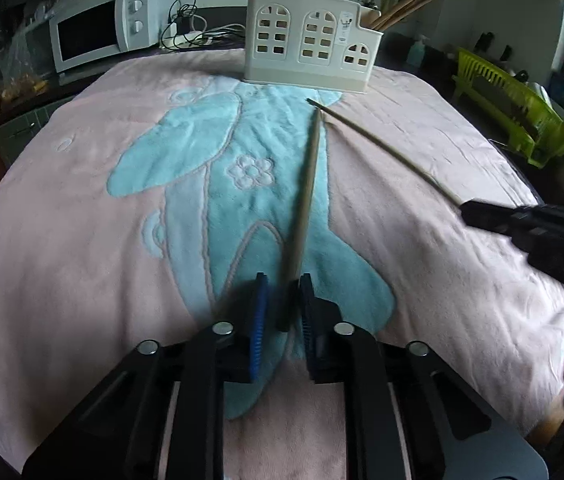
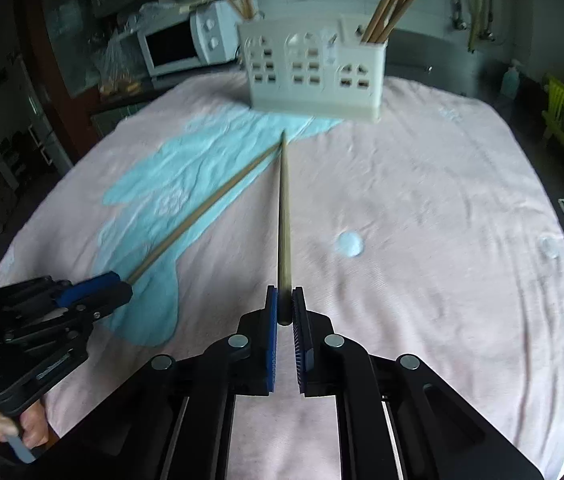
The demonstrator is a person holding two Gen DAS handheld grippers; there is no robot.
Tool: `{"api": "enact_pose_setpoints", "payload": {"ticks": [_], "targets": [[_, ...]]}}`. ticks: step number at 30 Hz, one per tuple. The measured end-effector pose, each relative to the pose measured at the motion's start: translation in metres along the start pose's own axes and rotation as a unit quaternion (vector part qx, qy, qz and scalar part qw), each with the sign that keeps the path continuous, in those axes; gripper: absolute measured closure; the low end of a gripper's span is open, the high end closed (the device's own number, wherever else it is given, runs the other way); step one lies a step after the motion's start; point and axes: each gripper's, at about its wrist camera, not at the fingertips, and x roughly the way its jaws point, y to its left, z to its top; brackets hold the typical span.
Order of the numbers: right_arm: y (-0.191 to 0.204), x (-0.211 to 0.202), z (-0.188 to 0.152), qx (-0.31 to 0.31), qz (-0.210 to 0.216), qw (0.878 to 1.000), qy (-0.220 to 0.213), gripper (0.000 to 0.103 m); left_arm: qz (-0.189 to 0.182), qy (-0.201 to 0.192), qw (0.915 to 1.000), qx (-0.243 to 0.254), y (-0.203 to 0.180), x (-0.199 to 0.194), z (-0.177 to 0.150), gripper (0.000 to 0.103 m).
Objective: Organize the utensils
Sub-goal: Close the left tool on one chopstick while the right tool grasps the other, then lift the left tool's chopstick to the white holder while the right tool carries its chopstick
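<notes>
Two wooden chopsticks lie in a V on a pink and blue towel (image 1: 82,240), their thin tips meeting in front of a cream utensil holder (image 1: 310,52) with window cut-outs. My left gripper (image 1: 284,296) is shut on the thick end of the left chopstick (image 1: 308,184), and the right wrist view shows that gripper (image 2: 126,284) at the same chopstick (image 2: 202,216). My right gripper (image 2: 285,304) is shut on the thick end of the other chopstick (image 2: 283,208), and appears in the left wrist view as the right gripper (image 1: 464,210) on its chopstick (image 1: 382,148). The holder (image 2: 314,76) has several chopsticks standing in its end compartments.
A white microwave (image 1: 90,36) with cables beside it stands at the back left. A green dish rack (image 1: 514,108) sits off the towel to the right. A hand (image 2: 22,428) grips the left tool's handle. Open towel lies to the right of the chopsticks.
</notes>
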Motion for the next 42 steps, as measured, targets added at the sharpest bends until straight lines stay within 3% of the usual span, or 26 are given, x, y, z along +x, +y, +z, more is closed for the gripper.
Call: {"api": "enact_pose_setpoints", "payload": {"ticks": [1, 6, 14, 29, 42], "targets": [[-0.004, -0.008, 0.002, 0.002, -0.001, 1.0, -0.01, 0.096, -0.001, 0.001, 1.0, -0.003, 0.001, 0.0, 0.001, 0.094], [-0.011, -0.04, 0.019, 0.004, -0.001, 0.998, -0.057, 0.096, -0.004, -0.004, 0.9999, -0.009, 0.006, -0.002, 0.008, 0.095], [-0.011, -0.072, 0.059, -0.011, 0.006, 0.994, -0.112, 0.096, -0.013, -0.076, 0.997, 0.009, 0.003, -0.034, 0.04, 0.096], [-0.014, -0.071, 0.129, -0.024, 0.011, 0.989, -0.146, 0.096, -0.014, -0.168, 0.9854, 0.019, 0.002, -0.053, 0.1, 0.097], [-0.022, -0.062, 0.147, -0.02, 0.014, 0.988, -0.151, 0.096, -0.028, -0.176, 0.9838, 0.015, 0.008, -0.027, 0.116, 0.097]]}}
